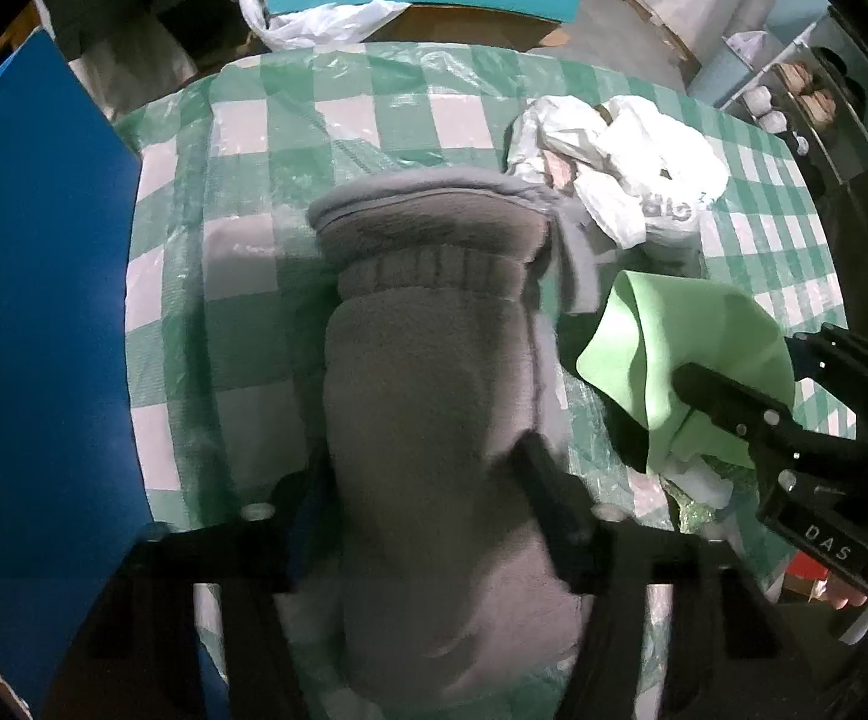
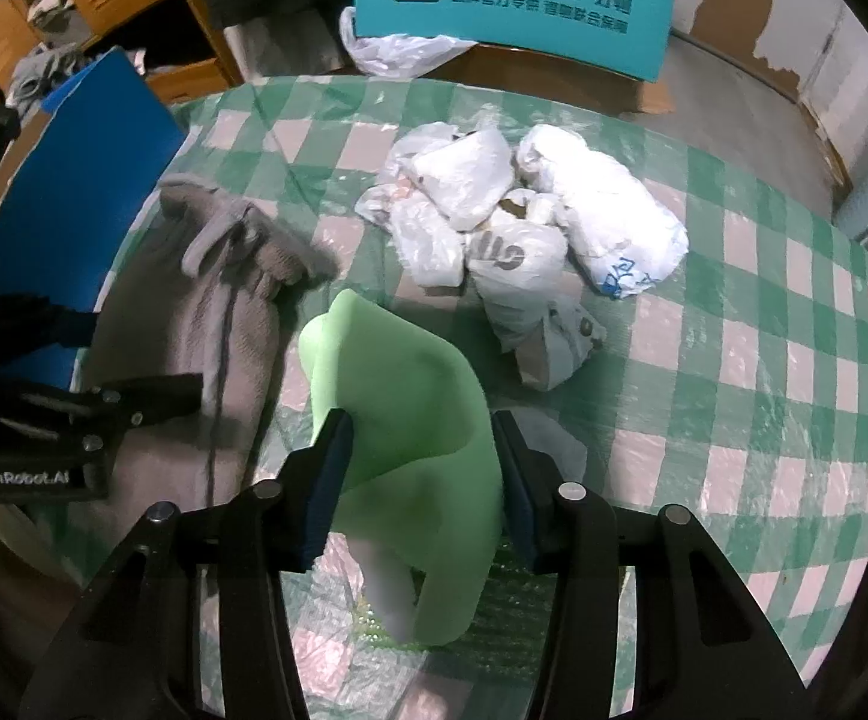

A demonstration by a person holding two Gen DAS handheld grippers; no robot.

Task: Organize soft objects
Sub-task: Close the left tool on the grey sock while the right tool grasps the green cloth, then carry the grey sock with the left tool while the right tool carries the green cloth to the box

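Both grippers point steeply down at the green-and-white checked tablecloth [image 2: 733,360]. Left gripper [image 1: 428,480] straddles a grey fleece drawstring pouch [image 1: 434,372], its jaws partly apart with pads against the pouch's sides; the pouch's long axis runs toward the far edge, mouth farthest. Right gripper [image 2: 422,468], just beside it, clasps a pale green soft sheet [image 2: 398,384] standing folded upright. Crumpled white plastic bags [image 2: 523,228] lie nearer the far edge; bare cloth spreads toward the right edge.

Each camera rides its hand-held gripper, staring steeply down, close above the desk [image 1: 374,102]. Both views share the checked cloth, and each catches the other hand-held gripper alongside.
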